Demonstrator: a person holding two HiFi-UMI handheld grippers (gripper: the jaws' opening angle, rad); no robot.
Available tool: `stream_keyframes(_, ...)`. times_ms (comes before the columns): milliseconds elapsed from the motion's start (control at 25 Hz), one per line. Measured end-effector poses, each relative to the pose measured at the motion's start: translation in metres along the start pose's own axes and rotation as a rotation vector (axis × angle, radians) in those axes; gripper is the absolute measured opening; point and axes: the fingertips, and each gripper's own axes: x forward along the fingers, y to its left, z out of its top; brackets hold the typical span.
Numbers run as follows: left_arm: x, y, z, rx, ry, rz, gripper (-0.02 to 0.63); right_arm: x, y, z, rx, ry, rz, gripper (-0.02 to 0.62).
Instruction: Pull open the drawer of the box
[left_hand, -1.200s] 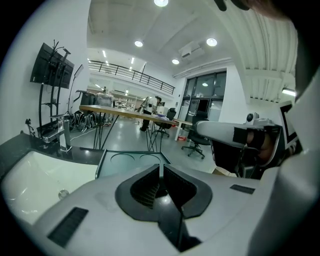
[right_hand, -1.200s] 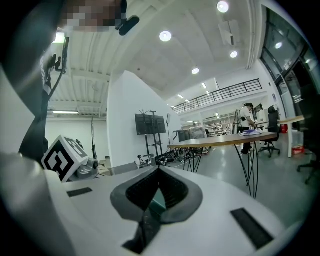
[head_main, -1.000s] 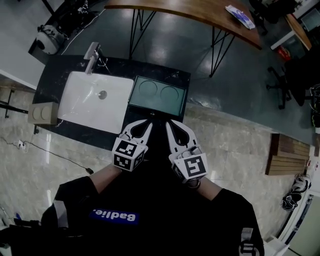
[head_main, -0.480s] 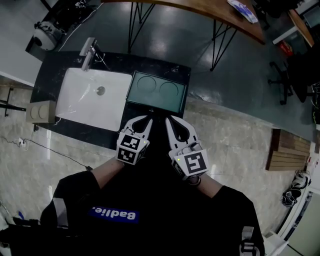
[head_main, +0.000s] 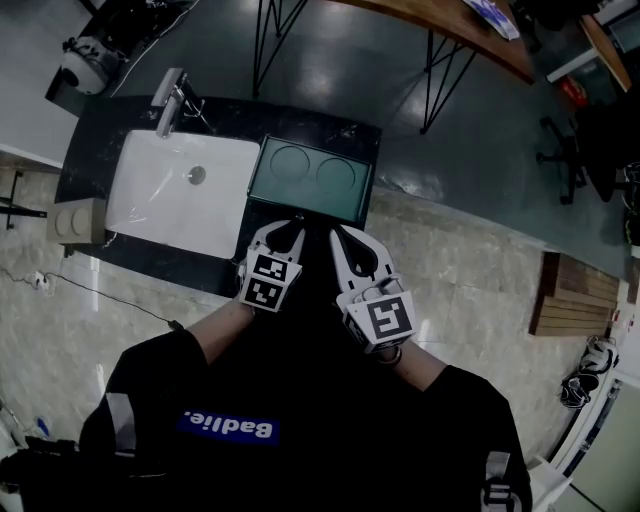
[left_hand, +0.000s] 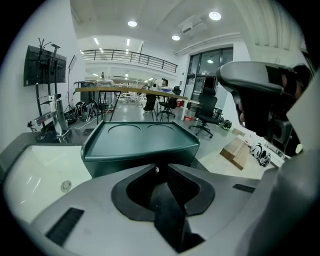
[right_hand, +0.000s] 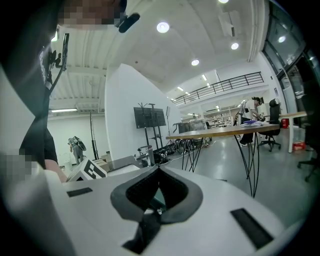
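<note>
Overhead, we look down on a pale tiled floor (head_main: 450, 290) and a long dark bench (head_main: 230, 115) set across it, with a curved wooden table (head_main: 440, 25) on thin black legs standing beyond. A person in a dark top (head_main: 300, 420) faces the near edge of the bench, forearms reaching forward, one pair of tongs in each hand.

Sunk into the left part of the bench is a white sink (head_main: 170, 200). Just to its right, touching or nearly so, sits the dark green box (head_main: 312, 180), its flat lid pressed with two round hollows. We see its near face head-on from the left gripper view (the drawer's outline does not show there, and the face reads as flush).

Both tools hover side by side over the near edge of the bench, close to the box and short of touching it. The left tongs (head_main: 290, 228) point straight at the box's near face, tips a narrow gap apart with nothing between them. The right tongs (head_main: 337, 236) sit just beside them, tips pressed together and empty, angled upward so that their own camera takes in the wooden table and the hall.

A chrome faucet (head_main: 168, 100) stands at the far rim of the sink.
</note>
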Motion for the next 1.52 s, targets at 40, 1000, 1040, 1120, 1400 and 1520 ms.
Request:
stream_keyframes(40, 0.004, 0.002, -0.002, -0.005, 0.006, 0.007, 0.046, 0.001, -0.001, -0.002, 0.006, 0.018, 0.002, 0.000)
stream_keyframes(1000, 0.047, 0.010, -0.023, -0.038, 0.076, 0.091, 0.078, 0.032, -0.059, -0.031, -0.078, 0.130, -0.080, 0.000)
stream_keyframes(1040, 0.048, 0.010, -0.024, -0.042, 0.074, 0.094, 0.078, 0.034, -0.064, -0.035, -0.082, 0.133, -0.085, 0.000)
stream_keyframes(1120, 0.048, 0.012, -0.025, -0.051, 0.071, 0.104, 0.078, 0.040, -0.072, -0.038, -0.081, 0.139, -0.096, 0.000)
stream_keyframes(1400, 0.053, 0.018, -0.025, -0.087, 0.055, 0.128, 0.077, 0.060, -0.100, -0.047, -0.101, 0.162, -0.125, 0.000)
stream_keyframes(1520, 0.053, 0.018, -0.028, -0.097, 0.063, 0.130, 0.077, 0.067, -0.106, -0.055, -0.107, 0.184, -0.121, 0.000)
